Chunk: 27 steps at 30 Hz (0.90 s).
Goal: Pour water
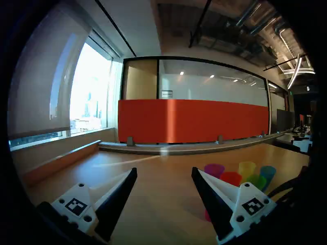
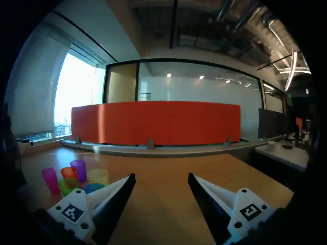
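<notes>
Several coloured plastic cups stand in a tight cluster on a wooden table [image 1: 163, 192]. In the left gripper view the cluster [image 1: 241, 175] sits just beyond my left gripper's right finger: purple, red, yellow, green and blue cups. My left gripper [image 1: 163, 176] is open, nothing between its fingers. In the right gripper view the same cups [image 2: 77, 177] stand to the left of my right gripper [image 2: 161, 176], partly hidden by its left finger. That gripper is open too and holds nothing.
An orange partition screen [image 1: 192, 120] runs along the table's far edge, with a glass wall behind it. A bright window [image 1: 88, 98] and a wooden ledge lie to the left. Another desk [image 2: 282, 153] with items stands at the right.
</notes>
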Motion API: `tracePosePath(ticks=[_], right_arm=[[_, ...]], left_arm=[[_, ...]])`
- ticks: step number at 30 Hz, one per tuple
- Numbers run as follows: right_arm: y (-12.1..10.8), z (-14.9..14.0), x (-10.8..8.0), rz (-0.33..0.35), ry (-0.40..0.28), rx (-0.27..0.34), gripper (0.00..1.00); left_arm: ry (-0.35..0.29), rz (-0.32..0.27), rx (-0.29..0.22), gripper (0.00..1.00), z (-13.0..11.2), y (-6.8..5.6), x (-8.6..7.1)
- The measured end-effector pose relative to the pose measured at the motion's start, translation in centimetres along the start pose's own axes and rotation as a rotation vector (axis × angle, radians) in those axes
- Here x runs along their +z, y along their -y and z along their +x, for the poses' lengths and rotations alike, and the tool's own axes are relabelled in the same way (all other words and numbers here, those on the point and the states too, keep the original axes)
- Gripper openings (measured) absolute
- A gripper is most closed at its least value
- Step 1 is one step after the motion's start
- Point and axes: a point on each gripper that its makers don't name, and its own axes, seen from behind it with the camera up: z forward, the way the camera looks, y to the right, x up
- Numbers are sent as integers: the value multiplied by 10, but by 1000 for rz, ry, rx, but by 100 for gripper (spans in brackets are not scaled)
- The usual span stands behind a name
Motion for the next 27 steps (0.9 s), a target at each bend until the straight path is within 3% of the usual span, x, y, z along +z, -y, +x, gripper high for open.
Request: tracePosePath(ticks=[11,18,27], right_arm=[[4,51,-4,30,16,-34,99],[11,98,-4,67,0,-15,99],[14,119,-3,89,-13,-2,99]], left_arm=[[12,-26,-41,99,72,-4,7],[6,-44,-26,99,114,-5,11],[23,-91,1,99,131,-13,13]])
